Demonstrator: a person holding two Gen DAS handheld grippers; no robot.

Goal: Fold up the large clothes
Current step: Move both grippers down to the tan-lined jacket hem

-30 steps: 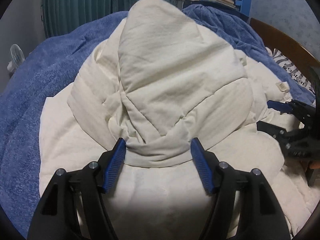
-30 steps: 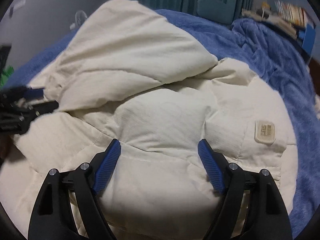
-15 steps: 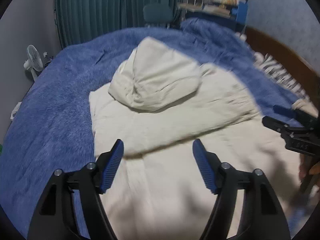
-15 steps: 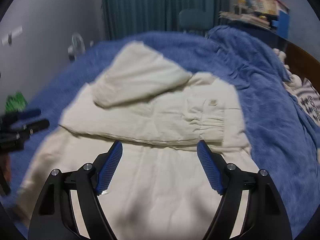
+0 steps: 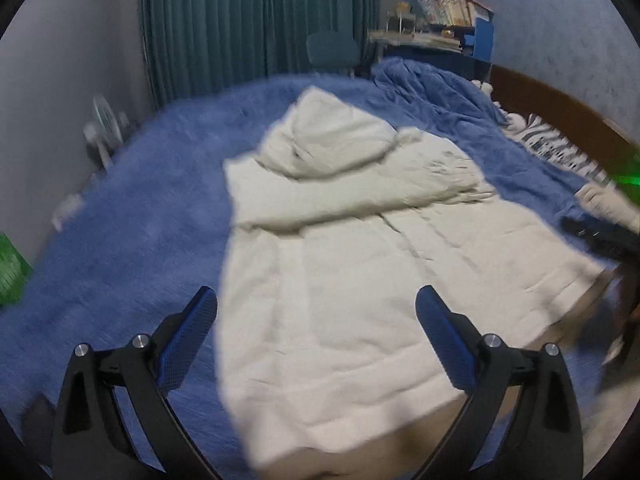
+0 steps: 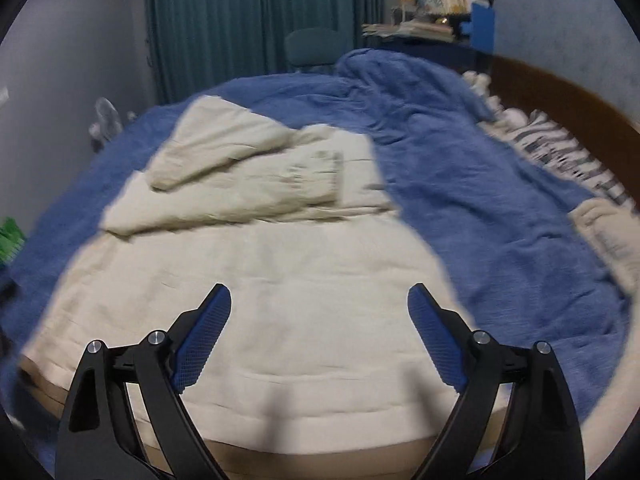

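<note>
Left tongs (image 5: 316, 312) and right tongs (image 6: 319, 309) hovering released, gripping nothing, cream coat (image 5: 340, 248) lying ahead on blue blanket (image 5: 132, 232), hood folded down, chair (image 6: 310, 48), curtain (image 6: 248, 20) standing beyond, fan (image 5: 105, 128) standing left

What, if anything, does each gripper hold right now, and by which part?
Nothing. The left gripper and right gripper are both open, above the cream coat.

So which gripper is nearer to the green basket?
Left. The left gripper hangs by the coat's left edge, nearer the basket; the right gripper is over the coat's right part.
</note>
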